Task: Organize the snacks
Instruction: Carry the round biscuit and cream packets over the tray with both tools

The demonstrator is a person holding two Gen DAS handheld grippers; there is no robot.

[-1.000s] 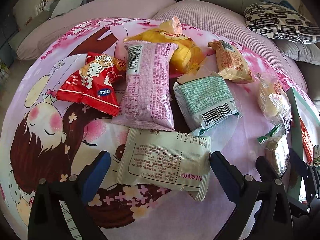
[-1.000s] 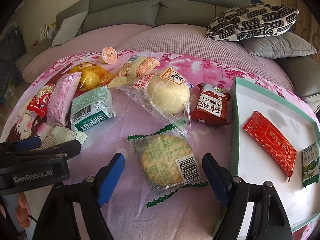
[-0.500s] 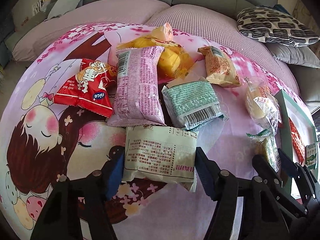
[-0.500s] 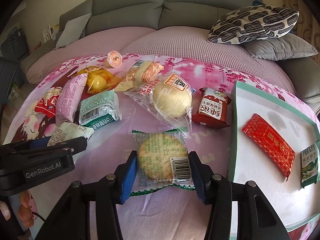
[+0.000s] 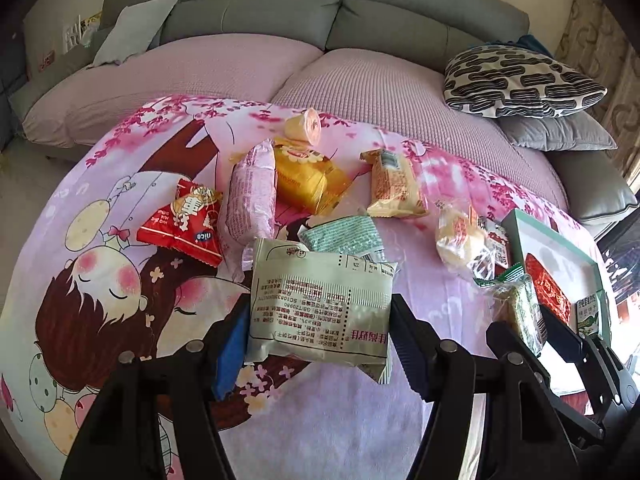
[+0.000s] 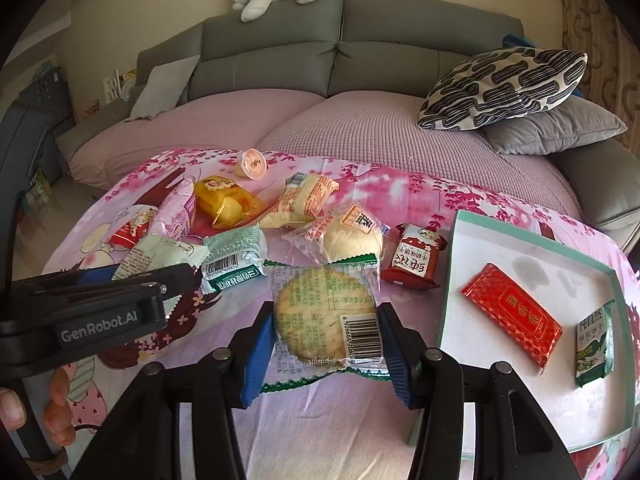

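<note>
My left gripper (image 5: pixel 316 332) is shut on a pale green snack packet (image 5: pixel 320 304) and holds it lifted above the pink cloth. My right gripper (image 6: pixel 326 344) is shut on a round cracker in a clear green-edged wrapper (image 6: pixel 326 316), also lifted. The white tray with a green rim (image 6: pixel 532 264) lies at the right and holds a red packet (image 6: pixel 512 316) and a small green packet (image 6: pixel 594 344). In the left wrist view the right gripper with the cracker (image 5: pixel 520 312) is at the right, beside the tray (image 5: pixel 560 240).
Several snacks lie on the cloth: a red bag (image 5: pixel 180 220), a pink packet (image 5: pixel 250 196), a yellow packet (image 5: pixel 308 176), a jelly cup (image 5: pixel 304 126), an orange packet (image 5: pixel 394 184), a bun (image 6: pixel 352 236), a mint packet (image 6: pixel 236 256). A sofa with pillows (image 6: pixel 504 84) stands behind.
Both grippers have closed on their packets and lifted them off the cloth. Both cameras have risen and tilted up, showing more of the sofa.
</note>
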